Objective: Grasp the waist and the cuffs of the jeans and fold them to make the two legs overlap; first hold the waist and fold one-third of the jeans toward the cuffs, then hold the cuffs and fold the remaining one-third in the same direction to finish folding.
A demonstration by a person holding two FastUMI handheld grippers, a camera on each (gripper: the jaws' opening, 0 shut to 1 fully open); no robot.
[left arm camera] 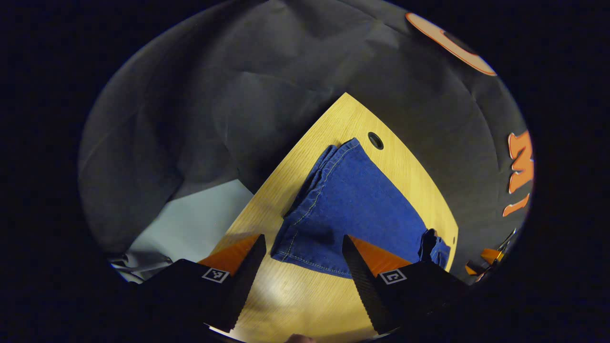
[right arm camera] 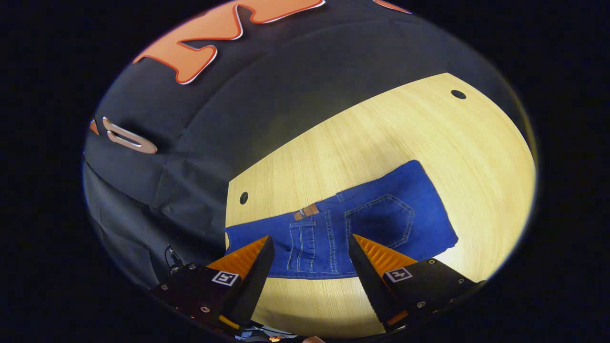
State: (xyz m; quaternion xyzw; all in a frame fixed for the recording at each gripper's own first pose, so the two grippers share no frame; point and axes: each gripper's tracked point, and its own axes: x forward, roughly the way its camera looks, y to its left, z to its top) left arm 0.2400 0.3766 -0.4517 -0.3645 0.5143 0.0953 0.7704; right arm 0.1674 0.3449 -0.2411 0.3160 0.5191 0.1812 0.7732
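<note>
Although both tools hang above the wood with nothing between their fingers, the jeans [left arm camera: 350, 209] already lie flat on the table [left arm camera: 295, 295], legs apparently laid one over the other, judging by the doubled hems.

From the left gripper view, the left hand-held gripper [left arm camera: 302, 255] stands open, jaws spread wide, and the cuffs sit just ahead of it at 12 o'clock, the stitched hem edge running across between the fingertips. A round hole [left arm camera: 375, 140] in the table lies beyond the denim at about 1 o'clock.

From the right gripper view, the right hand-held gripper [right arm camera: 310, 255] is likewise open and empty, with the waist end just ahead: the back pocket [right arm camera: 381, 221] at 1 o'clock and the small leather patch [right arm camera: 306, 212] on the waistband at 12 o'clock.

Denim of this weight probably handles as a soft but fairly heavy cloth, limp enough to sag from any single pinch and rough enough not to slip from the jaws. The stacked layers likely drag on one another, so a grip taking just the top layer could pull the legs apart. The waistband, thick with seams, looks the firmest hold for the first fold; at the other end, the doubled hems offer a similar stiff edge. Each pinch should catch every layer at the edge.
</note>
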